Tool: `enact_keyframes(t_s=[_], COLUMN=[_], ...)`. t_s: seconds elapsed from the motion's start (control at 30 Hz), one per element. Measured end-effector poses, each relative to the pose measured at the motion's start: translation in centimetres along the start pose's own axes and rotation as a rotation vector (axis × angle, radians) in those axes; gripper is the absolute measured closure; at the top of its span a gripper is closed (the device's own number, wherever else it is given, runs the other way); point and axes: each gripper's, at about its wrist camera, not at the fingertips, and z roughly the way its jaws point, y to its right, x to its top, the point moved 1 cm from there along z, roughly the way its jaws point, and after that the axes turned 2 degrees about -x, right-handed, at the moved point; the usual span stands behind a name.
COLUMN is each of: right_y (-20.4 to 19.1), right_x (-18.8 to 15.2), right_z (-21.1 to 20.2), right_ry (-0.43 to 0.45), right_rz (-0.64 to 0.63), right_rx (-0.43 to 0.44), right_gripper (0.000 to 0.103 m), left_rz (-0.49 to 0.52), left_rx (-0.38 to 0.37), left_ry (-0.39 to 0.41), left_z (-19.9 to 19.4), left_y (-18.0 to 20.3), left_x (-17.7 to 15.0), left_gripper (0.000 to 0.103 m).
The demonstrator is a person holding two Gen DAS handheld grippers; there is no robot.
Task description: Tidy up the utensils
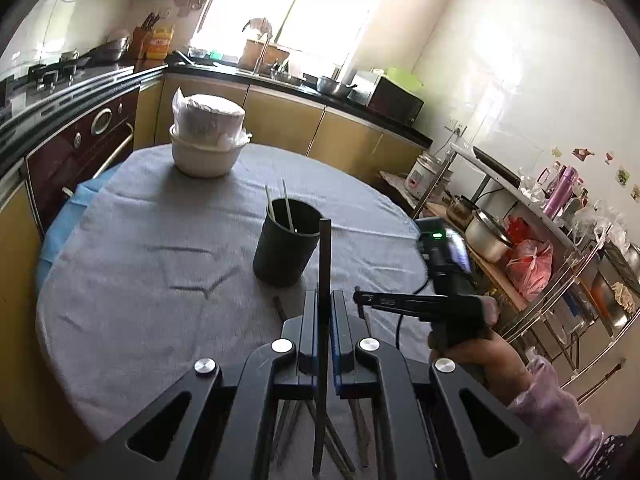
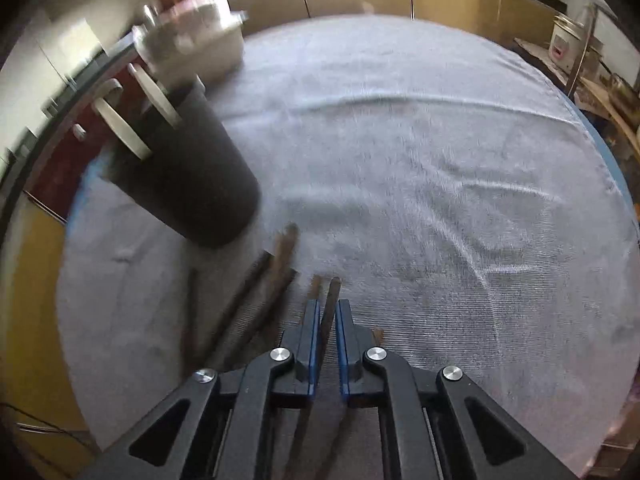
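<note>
Two grippers are working above the grey-clothed table (image 1: 120,280): the left gripper (image 1: 323,300), clamping one dark chopstick (image 1: 325,256) upright, should be centring it over the black holder (image 1: 286,240), while the right gripper (image 2: 328,312) is pinching another chopstick (image 2: 330,300) from the loose pile (image 2: 256,292) beside it.

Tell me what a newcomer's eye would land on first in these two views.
Probably the dark chopstick standing upright in the shut left tool, just in front of the tall black cylindrical utensil holder with two pale chopsticks in it, mid-table. Next, the right tool closing around another dark chopstick from the loose pile on the grey tablecloth.
</note>
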Motion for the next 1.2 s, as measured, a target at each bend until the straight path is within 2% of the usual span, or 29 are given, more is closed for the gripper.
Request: enact_keyframes(t_s=[0.17,0.33,0.53,0.67,0.77,0.83,0.87,0.9,0.93,1.0,1.2], right_y=[-0.3,-1.3,-2.4,-2.8,-2.7,-2.4,-2.3,-2.0,-1.9,-1.7,-1.7], right_x=[-0.3,-0.4,-0.1,0.7,0.4,0.2,-0.1,-0.3,-0.5,-0.7,-1.2], right_z=[-5.3,-9.3,-14.2,-15.9,-16.0,-15.4,-15.2,-15.1,-15.2,-15.4,-16.1], right_ry=[0.180,0.343,0.513,0.570,0.581,0.566,0.564,0.579,0.586,0.589,0.597], right_rz=[-0.011,-0.035,-0.041,-0.045,-0.036,-0.021,-0.014,-0.007,-0.004,0.011,0.012], right_rx=[0.048,0.048,0.105,0.111,0.117,0.123,0.127,0.126,0.125,0.141,0.157], right_gripper=[0.096,0.096,0.097,0.096,0.097,0.097,0.097,0.097,0.097,0.097,0.097], left_rz=[0.016,0.042,0.075,0.068,-0.039,-0.163,-0.224,-0.315,-0.367,-0.458,-0.471], left_rx=[0.000,0.000,0.013,0.034,0.053,0.068,0.060,0.069,0.080,0.108,0.290], left_ry=[0.043,0.073,0.096,0.105,0.053,-0.027,-0.072,-0.137,-0.169,-0.215,-0.325], left_z=[-1.1,-1.6,-1.5,-1.5,-0.5,1.4,2.5,4.0,4.8,6.7,13.1], left_y=[0.8,1.7,2.6,1.9,-1.2,-4.5,-6.1,-8.2,-9.3,-11.2,-12.8], left_x=[1.1,2.3,3.9,4.8,4.6,3.9,3.4,2.6,2.0,0.9,0.7], left_gripper=[0.098,0.098,0.098,0.098,0.098,0.094,0.092,0.083,0.076,0.075,0.069])
